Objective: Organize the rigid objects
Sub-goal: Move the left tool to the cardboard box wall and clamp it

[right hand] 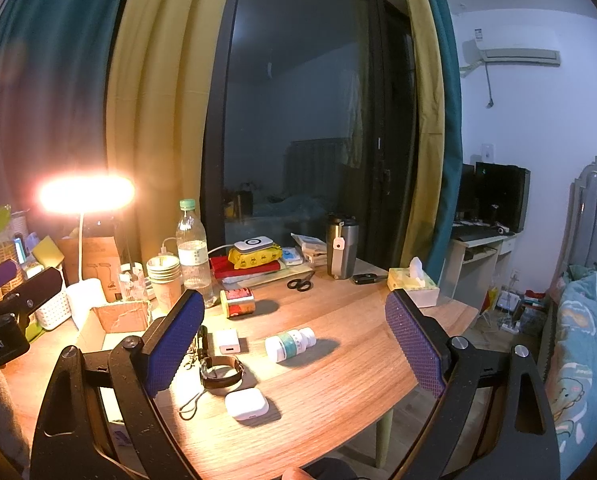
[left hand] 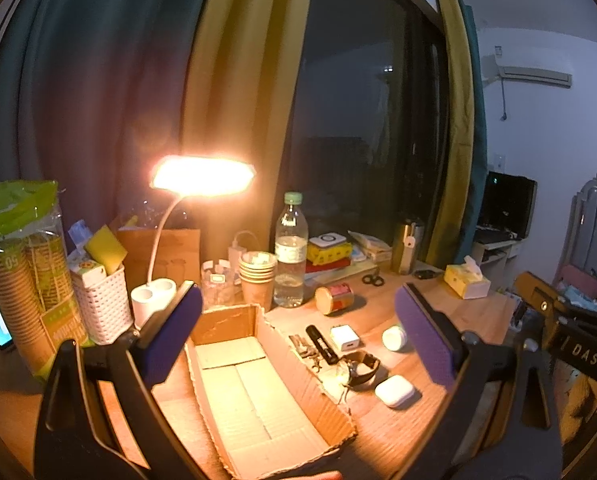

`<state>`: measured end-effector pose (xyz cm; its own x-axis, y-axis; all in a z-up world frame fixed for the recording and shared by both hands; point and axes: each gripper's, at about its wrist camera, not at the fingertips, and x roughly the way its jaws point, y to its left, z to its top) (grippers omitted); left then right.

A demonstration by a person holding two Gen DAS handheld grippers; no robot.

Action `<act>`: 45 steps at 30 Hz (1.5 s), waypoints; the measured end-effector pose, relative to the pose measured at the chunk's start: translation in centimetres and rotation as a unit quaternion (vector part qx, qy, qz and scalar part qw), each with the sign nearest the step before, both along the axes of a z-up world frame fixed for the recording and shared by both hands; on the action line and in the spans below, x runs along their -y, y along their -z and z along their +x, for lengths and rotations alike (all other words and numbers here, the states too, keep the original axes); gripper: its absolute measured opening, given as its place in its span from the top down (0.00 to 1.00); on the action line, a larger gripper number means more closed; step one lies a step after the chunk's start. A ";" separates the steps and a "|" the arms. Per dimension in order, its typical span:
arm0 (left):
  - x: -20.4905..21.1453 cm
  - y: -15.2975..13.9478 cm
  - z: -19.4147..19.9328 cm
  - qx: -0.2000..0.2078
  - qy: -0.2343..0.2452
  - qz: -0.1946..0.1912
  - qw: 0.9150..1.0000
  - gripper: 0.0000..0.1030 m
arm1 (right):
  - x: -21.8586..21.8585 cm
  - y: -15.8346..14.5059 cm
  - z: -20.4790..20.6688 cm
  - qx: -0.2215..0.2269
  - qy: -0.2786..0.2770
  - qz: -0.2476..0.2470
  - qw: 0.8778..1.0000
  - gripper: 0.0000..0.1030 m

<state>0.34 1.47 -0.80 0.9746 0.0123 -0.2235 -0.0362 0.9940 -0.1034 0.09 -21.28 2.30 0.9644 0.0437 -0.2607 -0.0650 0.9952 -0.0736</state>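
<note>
An open, empty cardboard box (left hand: 254, 392) lies on the wooden table (right hand: 338, 384), also at the left in the right wrist view (right hand: 118, 318). Right of it lie a white earbud case (left hand: 394, 390) (right hand: 246, 403), a wristwatch (left hand: 358, 368) (right hand: 221, 371), a white charger (left hand: 345, 337) (right hand: 227, 342), a black stick (left hand: 321, 344), keys (left hand: 300, 346), a white pill bottle (left hand: 394, 338) (right hand: 290, 344) and a red tin can (left hand: 334, 298) (right hand: 238, 302). My left gripper (left hand: 298, 320) is open above the box and items. My right gripper (right hand: 294, 320) is open above the pill bottle, empty.
A lit desk lamp (left hand: 202, 176), water bottle (left hand: 291, 248), paper cups (left hand: 257, 276), white basket (left hand: 100, 304), scissors (right hand: 300, 283), steel tumbler (right hand: 341, 246), tissue box (right hand: 414, 286) and stacked books (right hand: 254, 262) crowd the table's back. A bed (right hand: 582, 344) stands at the right.
</note>
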 end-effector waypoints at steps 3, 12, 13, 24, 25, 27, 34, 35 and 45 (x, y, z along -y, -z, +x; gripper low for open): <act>0.1 0.0 0.0 -0.003 0.002 0.001 1.000 0.05 | -0.1 0.1 0.1 0.000 0.000 0.000 1.000 0.09; 0.0 -0.2 -0.2 0.005 0.003 0.004 1.000 0.05 | 0.0 0.0 0.0 0.000 0.000 0.000 1.000 0.09; 0.0 -0.2 -0.2 0.004 0.002 0.004 1.000 0.05 | 0.0 0.0 0.0 0.000 0.000 0.000 1.000 0.09; -0.6 0.2 0.3 -0.010 -0.013 0.004 1.000 0.05 | -0.7 0.8 1.0 -0.010 -0.009 0.007 1.000 0.09; -0.6 0.3 0.5 -0.012 -0.017 0.003 1.000 0.05 | -0.8 0.9 1.2 -0.011 -0.011 0.008 1.000 0.09; -1.0 0.8 0.9 -0.021 -0.030 0.000 0.999 0.05 | -0.9 1.4 1.7 -0.016 -0.016 0.006 1.000 0.09; -3.9 4.4 3.3 -0.096 -0.078 -0.030 0.992 0.05 | -1.5 4.3 4.8 -0.056 -0.037 0.003 0.998 0.09; -4.4 5.1 3.7 -0.109 -0.086 -0.035 0.990 0.05 | -1.7 4.9 5.4 -0.063 -0.040 0.003 0.997 0.09; -7.2 12.2 6.7 -0.227 -0.127 -0.051 0.964 0.05 | -2.3 10.2 10.2 -0.131 -0.054 0.000 0.990 0.09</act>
